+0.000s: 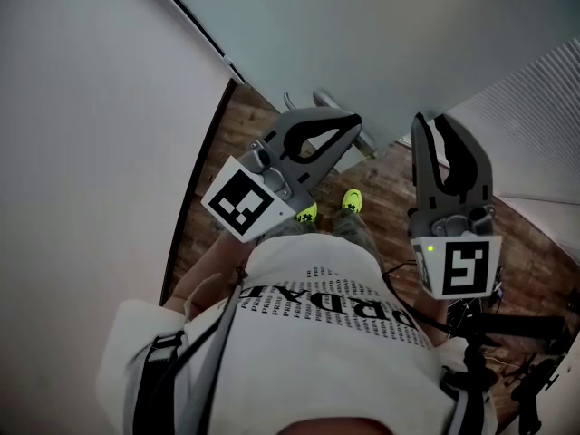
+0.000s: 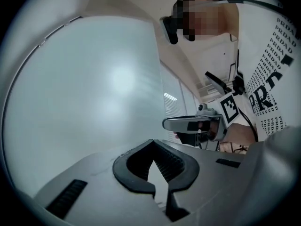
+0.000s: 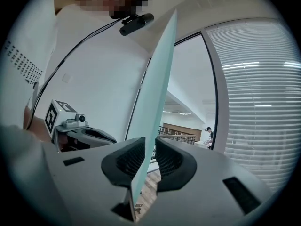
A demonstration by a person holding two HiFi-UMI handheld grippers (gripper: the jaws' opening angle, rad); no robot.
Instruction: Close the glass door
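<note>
While the left gripper hangs at the middle left of the head view with its jaws pressed together and nothing in them, the glass door fills the top of that view as a pale, cloudy sheet above the wood floor. A shiny metal part sits low by the door. Whether it is a handle cannot be told.

Further right, the right gripper points at the door's free edge. Its own view shows that thin edge standing between the two jaws, which are a little apart. A slit shows beside the right-hand pad, so it looks like a loose hold, not a tight pinch. Right of the edge in that view comes an open gap, then the dark frame post and the blinds. So the door stands open, away from its frame.

A big glass sheet like this is likely heavy, stiff and hard. It is smooth, so it could slip, and its edge could chip if knocked. The free edge, far from the hinges, seems the best place to hold, since the door should swing easiest from there.
</note>
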